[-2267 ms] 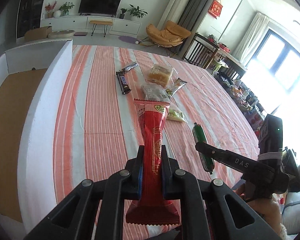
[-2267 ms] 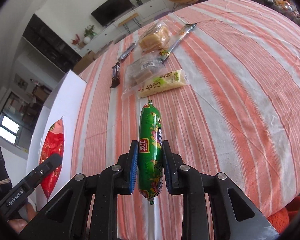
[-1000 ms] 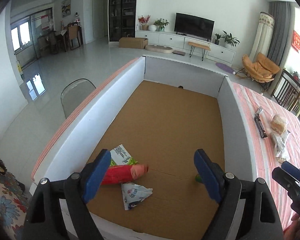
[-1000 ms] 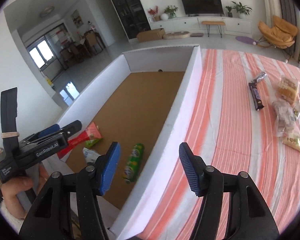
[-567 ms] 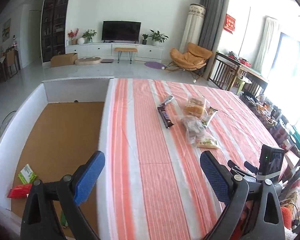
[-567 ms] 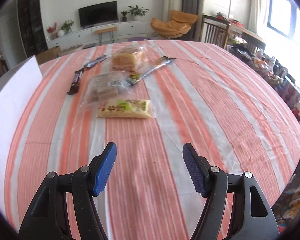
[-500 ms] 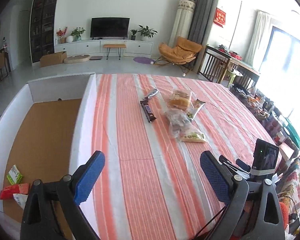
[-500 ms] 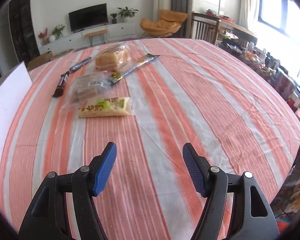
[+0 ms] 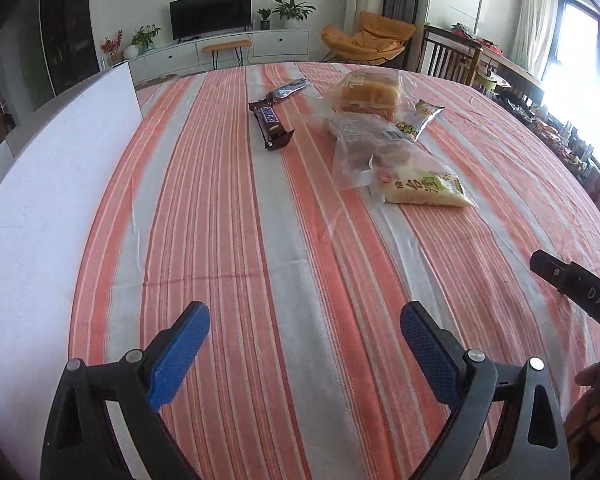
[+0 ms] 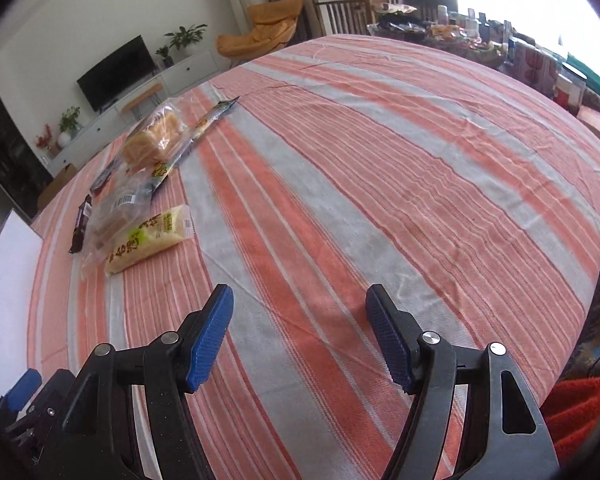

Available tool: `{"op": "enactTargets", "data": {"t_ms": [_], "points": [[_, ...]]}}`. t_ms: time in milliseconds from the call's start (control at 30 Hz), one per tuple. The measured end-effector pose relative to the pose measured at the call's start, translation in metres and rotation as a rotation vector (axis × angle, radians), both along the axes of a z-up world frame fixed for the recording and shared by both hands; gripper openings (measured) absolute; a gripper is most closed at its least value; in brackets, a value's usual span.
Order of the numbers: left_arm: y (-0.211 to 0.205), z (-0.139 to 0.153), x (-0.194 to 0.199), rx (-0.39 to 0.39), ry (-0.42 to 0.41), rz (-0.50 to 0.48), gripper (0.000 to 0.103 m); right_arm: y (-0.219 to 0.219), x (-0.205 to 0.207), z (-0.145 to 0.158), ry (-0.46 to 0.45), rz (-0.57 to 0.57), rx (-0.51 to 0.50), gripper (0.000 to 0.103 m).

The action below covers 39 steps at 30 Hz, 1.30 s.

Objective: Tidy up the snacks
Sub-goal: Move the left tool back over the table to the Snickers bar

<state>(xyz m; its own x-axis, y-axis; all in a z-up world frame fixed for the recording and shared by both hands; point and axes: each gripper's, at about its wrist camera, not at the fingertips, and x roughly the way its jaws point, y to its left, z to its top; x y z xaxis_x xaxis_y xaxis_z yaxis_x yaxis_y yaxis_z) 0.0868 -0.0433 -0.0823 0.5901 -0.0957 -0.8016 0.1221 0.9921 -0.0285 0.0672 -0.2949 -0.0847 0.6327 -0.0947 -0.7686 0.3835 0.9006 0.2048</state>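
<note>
Pale-yellow, green-labelled flat snack packet [image 9: 422, 189] lies nearest you on the orange-and-white striped tablecloth [image 9: 260, 240], touching the clear crinkly bag [image 9: 364, 148]. Both your left gripper [image 9: 300, 344] and right gripper [image 10: 300, 338] are spread wide, empty. Approach low, straddle the packet's short width; mind the clear bag's edge

Ahead of you on the striped cloth lie the remaining snacks. Nearest is a pale yellow pillow pack with green lettering [image 9: 422, 189], lying flat. A clear plastic bag of brownish pastry [image 9: 364, 142] overlaps its far left end. Beyond sits a clear-wrapped golden bread loaf [image 9: 367, 96], with a long dark green-and-yellow sachet [image 9: 419, 119] at its right. To the left lies a dark brown chocolate bar [image 9: 270, 124], and past it what looks like a dark shiny wrapper [image 9: 289, 90].
</note>
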Motion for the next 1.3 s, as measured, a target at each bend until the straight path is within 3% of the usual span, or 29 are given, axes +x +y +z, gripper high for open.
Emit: {"op": "enactTargets", "data": {"t_ms": [67,267,767,1167,1233,1300], "points": [[0.004,-0.010,0.002,0.025,0.003,0.007,0.096,0.007,0.003,-0.002,0.010,0.016,-0.031,0.080],[0.005,-0.014,0.006,0.025,0.016,-0.001,0.103,0.013,0.005,-0.005,0.028,0.031,-0.076,0.084],[0.005,-0.013,0.005,0.023,0.016,-0.001,0.103,0.024,0.008,-0.006,0.080,0.048,-0.169,0.085],[0.007,-0.012,0.011,0.028,0.038,-0.002,0.103,0.025,0.008,-0.006,0.081,0.051,-0.168,0.087],[0.015,-0.002,0.028,-0.018,0.058,0.051,0.102,0.025,0.008,-0.006,0.081,0.051,-0.168,0.087],[0.030,0.019,0.051,-0.113,0.019,0.144,0.102,0.025,0.008,-0.006,0.081,0.049,-0.169,0.087]]}}
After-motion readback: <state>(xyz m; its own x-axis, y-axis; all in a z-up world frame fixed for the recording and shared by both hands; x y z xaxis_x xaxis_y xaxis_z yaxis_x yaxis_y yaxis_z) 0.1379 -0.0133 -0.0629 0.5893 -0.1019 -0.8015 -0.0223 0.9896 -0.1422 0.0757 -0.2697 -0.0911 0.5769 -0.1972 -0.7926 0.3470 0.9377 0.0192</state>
